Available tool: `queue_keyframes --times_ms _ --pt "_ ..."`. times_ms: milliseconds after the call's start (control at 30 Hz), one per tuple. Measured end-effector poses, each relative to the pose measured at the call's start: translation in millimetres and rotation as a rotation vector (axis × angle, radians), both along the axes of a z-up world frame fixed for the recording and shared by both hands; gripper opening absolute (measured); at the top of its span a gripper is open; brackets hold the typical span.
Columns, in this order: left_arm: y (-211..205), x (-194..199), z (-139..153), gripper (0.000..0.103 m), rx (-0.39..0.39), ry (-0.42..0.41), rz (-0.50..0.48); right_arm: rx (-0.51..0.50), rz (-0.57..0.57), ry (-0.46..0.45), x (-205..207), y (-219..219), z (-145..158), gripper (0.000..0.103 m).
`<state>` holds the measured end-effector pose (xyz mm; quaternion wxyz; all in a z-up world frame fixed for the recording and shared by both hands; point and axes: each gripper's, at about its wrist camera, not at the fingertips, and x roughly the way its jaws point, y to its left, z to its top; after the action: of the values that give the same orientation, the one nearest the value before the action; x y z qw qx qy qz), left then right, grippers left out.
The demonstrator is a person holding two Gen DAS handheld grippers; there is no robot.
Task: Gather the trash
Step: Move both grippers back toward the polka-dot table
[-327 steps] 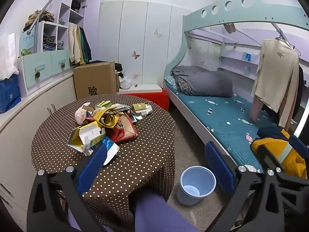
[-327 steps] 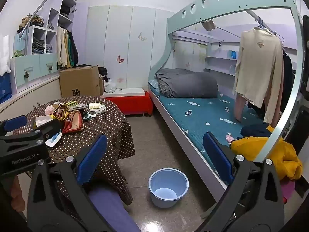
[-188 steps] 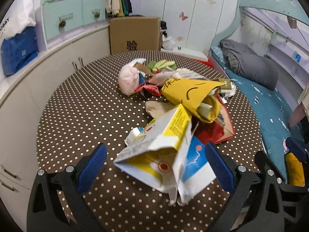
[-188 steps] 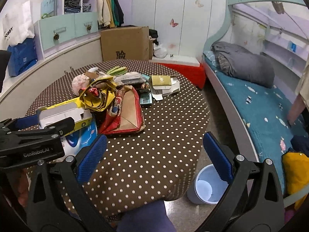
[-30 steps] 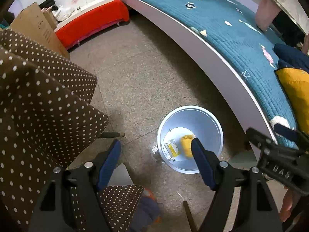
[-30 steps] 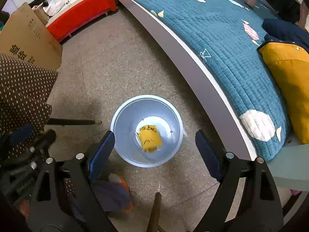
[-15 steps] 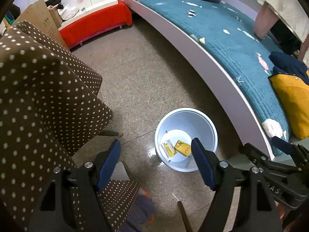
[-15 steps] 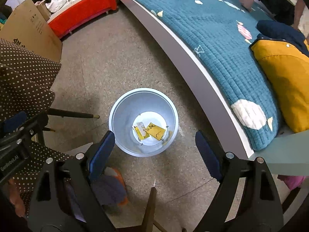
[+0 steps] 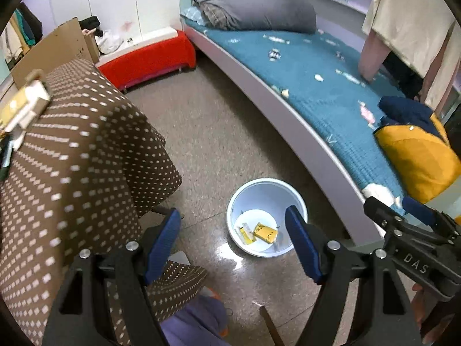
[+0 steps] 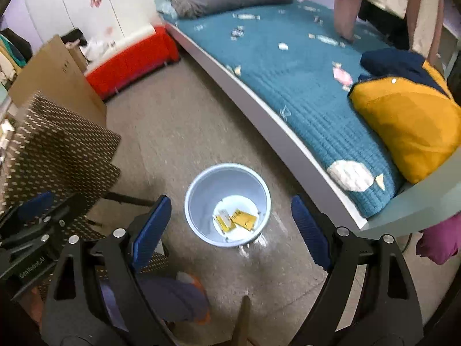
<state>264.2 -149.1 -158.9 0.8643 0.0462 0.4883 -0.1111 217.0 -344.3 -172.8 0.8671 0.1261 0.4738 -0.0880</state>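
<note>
left gripper (image 9: pixel 233 233) spread, nothing between the pads | right gripper (image 10: pixel 227 225) spread, also empty | bucket (image 9: pixel 239 199) on the floor below both, yellow wrappers (image 10: pixel 236 219) at its bottom | tablecloth (image 9: pixel 86 150) edge hangs left of bucket, bed frame (image 9: pixel 302 135) right, bare floor between | red box (image 9: pixel 147 57) far at the wall

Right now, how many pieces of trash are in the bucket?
2. A yellow packet lies on the bottom of the bucket, and a smaller yellow-and-white carton lies beside it on the left, touching. Smaller scraps may be hidden underneath.
</note>
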Motion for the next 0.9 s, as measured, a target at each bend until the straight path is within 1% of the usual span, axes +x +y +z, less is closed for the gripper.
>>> queue_keyframes --times_ms 200,433,633,800,900 --pt "13.8 -26.7 37.8 0.074 -0.025 -0.087 0.008 -0.016 0.021 -0.109 -21.2 15.6 40.6 0.084" --pt "39.7 -55.1 78.0 0.074 -0.049 -0.172 0.044 -0.036 0.069 -0.211 -36.6 42.4 78.8 0.084" --pt "68.5 -79.2 106.9 0.074 -0.075 -0.236 0.078 -0.036 0.126 -0.295 -49.5 71.5 106.6 0.084" --pt "97.6 -100.5 125.1 0.074 -0.068 -0.289 0.128 -0.027 0.202 -0.343 -53.1 100.1 120.9 0.084" --pt "117.2 -109.0 131.2 0.074 -0.056 -0.305 0.183 -0.013 0.253 -0.36 -53.7 118.8 126.9 0.084"
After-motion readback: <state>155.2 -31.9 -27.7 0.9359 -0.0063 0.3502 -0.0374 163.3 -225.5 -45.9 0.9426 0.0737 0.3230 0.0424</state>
